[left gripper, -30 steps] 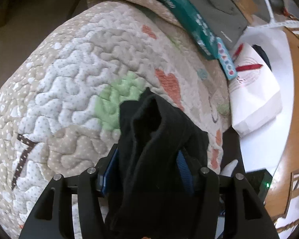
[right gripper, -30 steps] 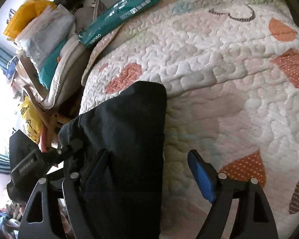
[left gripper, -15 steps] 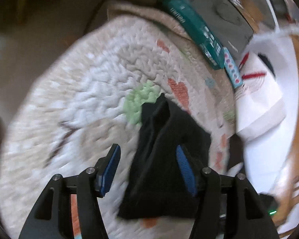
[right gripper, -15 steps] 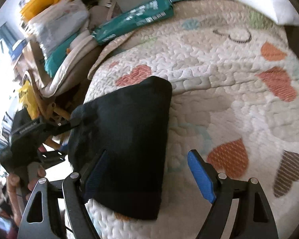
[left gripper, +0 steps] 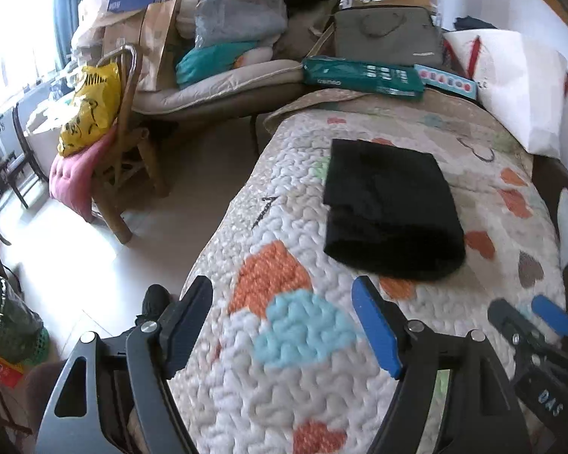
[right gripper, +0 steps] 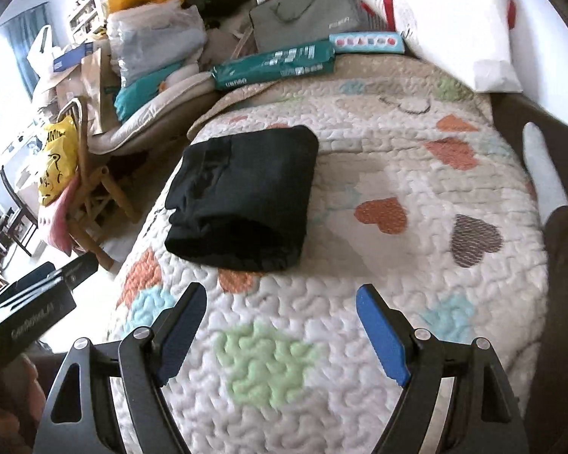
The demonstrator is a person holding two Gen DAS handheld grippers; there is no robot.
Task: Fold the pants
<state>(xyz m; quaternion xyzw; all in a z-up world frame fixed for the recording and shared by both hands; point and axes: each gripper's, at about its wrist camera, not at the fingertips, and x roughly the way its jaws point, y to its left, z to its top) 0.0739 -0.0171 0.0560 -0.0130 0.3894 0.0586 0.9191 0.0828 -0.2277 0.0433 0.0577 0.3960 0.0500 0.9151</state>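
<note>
The black pants [left gripper: 390, 208] lie folded into a thick rectangle on the heart-patterned quilt [left gripper: 303, 340]; they also show in the right wrist view [right gripper: 242, 196]. My left gripper [left gripper: 284, 321] is open and empty, held back from the pants above the quilt's near part. My right gripper [right gripper: 280, 325] is open and empty, also clear of the pants. The right gripper also shows at the lower right of the left wrist view [left gripper: 530, 317].
A white pillow [right gripper: 454, 22], a teal package [right gripper: 276, 62] and a grey bag [right gripper: 306, 11] lie at the quilt's far end. A wooden chair with a yellow bag [left gripper: 91, 106] stands on the floor to the left. A socked foot [right gripper: 541, 166] rests at the right edge.
My left gripper has let go of the pants and both grippers have pulled back and up. The pants now lie flat on the quilt, farther from both cameras.
</note>
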